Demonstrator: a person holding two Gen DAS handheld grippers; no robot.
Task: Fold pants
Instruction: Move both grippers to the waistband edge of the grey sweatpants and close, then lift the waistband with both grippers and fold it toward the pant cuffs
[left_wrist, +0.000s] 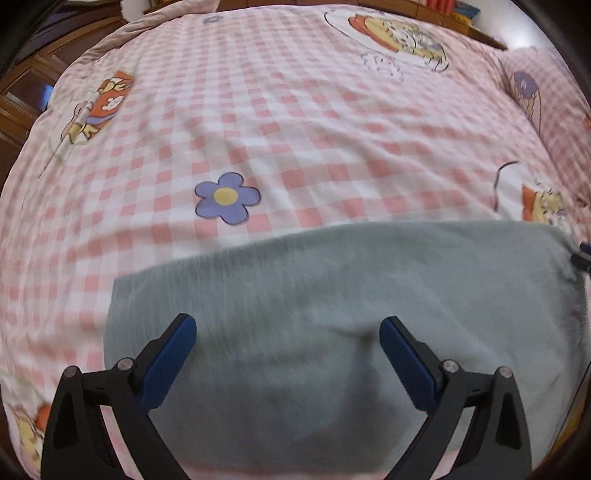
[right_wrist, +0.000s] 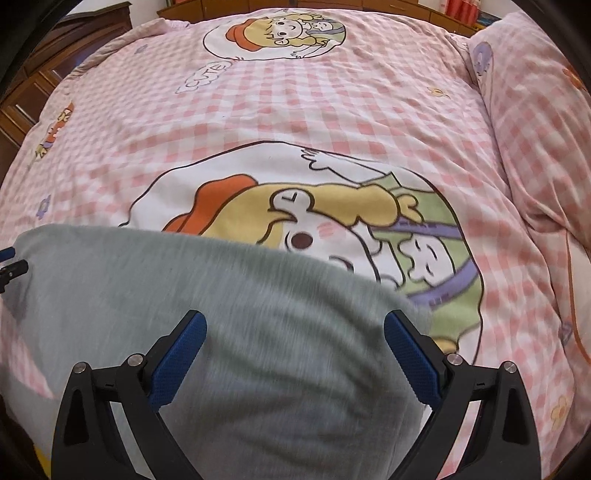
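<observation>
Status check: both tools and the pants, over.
Left tool open, right tool open, both over the pants. Grey pants lie on checked quilt. Nothing in the way.

Soft, even indoor light, no glare. Both views bulge toward dark corners at the rim. Motion blur smears the grey pants (left_wrist: 332, 295) and checked quilt (left_wrist: 295, 129); a faint shadow lies at six o'clock.

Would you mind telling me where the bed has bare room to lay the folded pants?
Free: the checked quilt beyond the pants, from the purple flower up to the far edge. The pillow takes the right side. Nearest is crowded: pants lie under both open tongs, left and right.
</observation>
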